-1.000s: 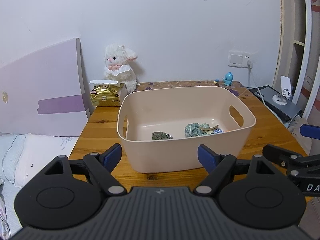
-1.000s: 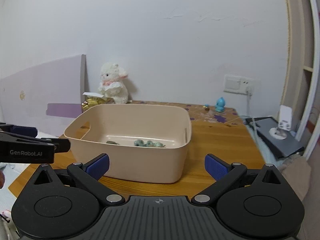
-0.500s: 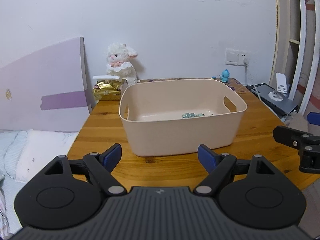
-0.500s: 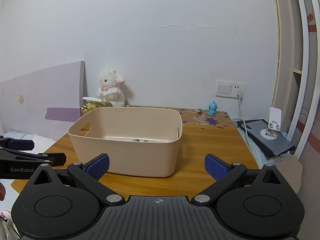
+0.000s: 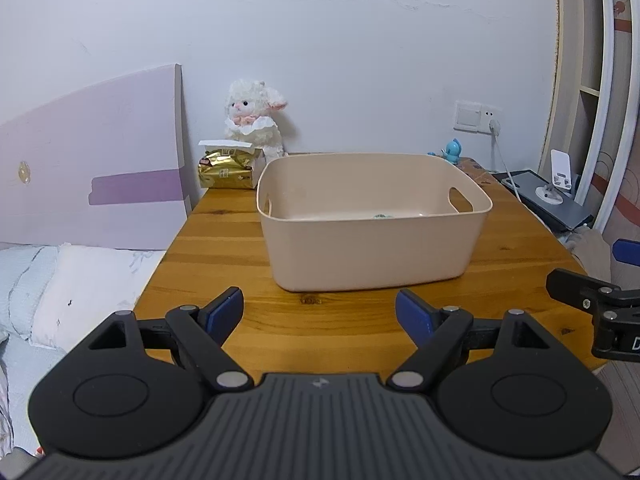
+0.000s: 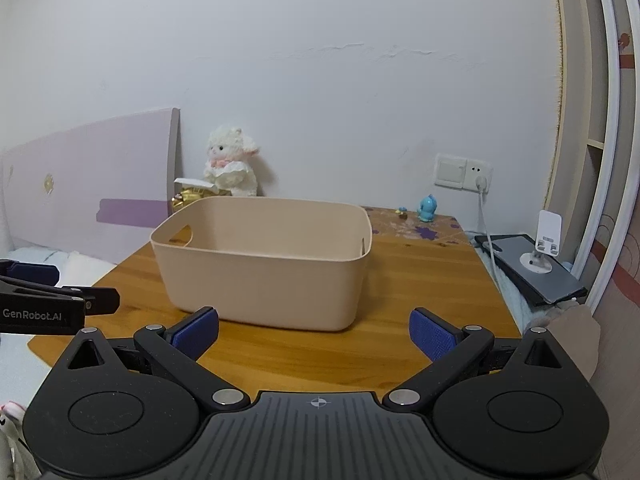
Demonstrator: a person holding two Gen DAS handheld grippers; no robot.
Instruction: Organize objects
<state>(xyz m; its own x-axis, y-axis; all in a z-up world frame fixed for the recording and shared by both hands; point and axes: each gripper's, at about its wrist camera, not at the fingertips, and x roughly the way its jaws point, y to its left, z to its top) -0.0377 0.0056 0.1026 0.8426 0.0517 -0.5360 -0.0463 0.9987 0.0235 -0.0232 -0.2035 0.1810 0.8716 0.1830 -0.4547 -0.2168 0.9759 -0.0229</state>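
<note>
At the far left a lilac headboard (image 5: 92,168) stands against the wall beside the wooden counter (image 5: 224,248), with a white pillow (image 5: 84,280) on the bed below it. At the counter's back edge sits a gold foil packet (image 5: 226,170), and just behind it a white plush lamb (image 5: 254,120) leans at the wall. The left gripper (image 5: 319,310) hovers low over the near edge of the counter, its blue-padded fingers (image 5: 226,312) spread wide and holding nothing. Ahead of it, near the middle of the counter, rests the beige plastic bin (image 5: 372,248): rectangular, rounded at the corners, smooth-walled, with an oval handle slot in each short end; only a small greenish scrap shows over its rim. The right gripper (image 6: 314,330) hangs just right of the left one, fingers (image 6: 432,336) likewise wide apart and empty. Farther right stand a small blue figurine (image 6: 428,208), a wall socket (image 6: 464,172) with a white cable, and a dark tablet (image 6: 536,272)
</note>
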